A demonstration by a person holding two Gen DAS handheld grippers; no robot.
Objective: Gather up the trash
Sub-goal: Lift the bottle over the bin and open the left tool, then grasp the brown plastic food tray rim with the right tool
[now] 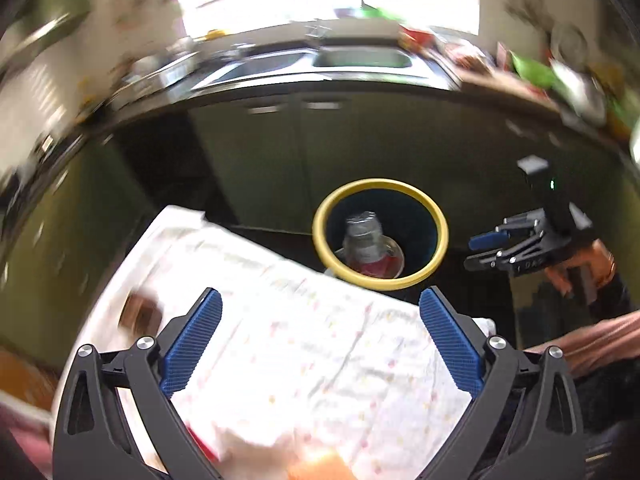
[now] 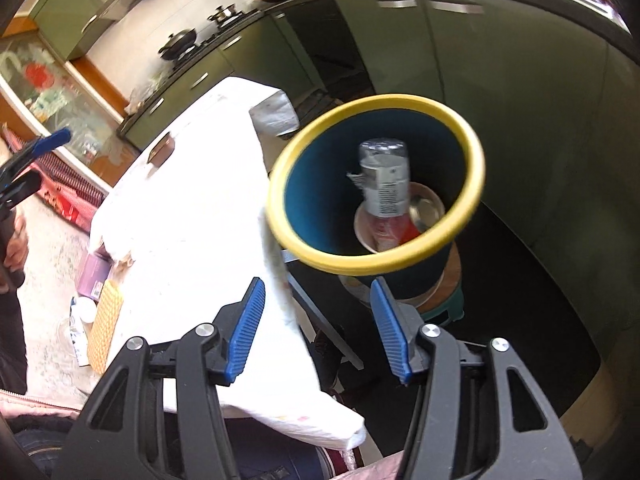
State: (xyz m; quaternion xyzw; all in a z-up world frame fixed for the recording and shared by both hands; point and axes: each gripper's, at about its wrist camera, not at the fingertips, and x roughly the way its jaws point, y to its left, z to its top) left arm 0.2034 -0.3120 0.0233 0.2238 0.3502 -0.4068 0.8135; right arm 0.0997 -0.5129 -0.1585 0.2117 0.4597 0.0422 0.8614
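A dark blue bin with a yellow rim stands beside the table on a small stool. Inside it lie a crushed plastic bottle and a paper bowl. My left gripper is open and empty over the white tablecloth, short of the bin. My right gripper is open and empty, just in front of and below the bin's rim; it also shows in the left wrist view to the right of the bin.
The table with the white cloth carries a small brown thing near its far end. Boxes and a yellow waffle-patterned pad lie on the floor left of the table. Green cabinets and a sink counter stand behind.
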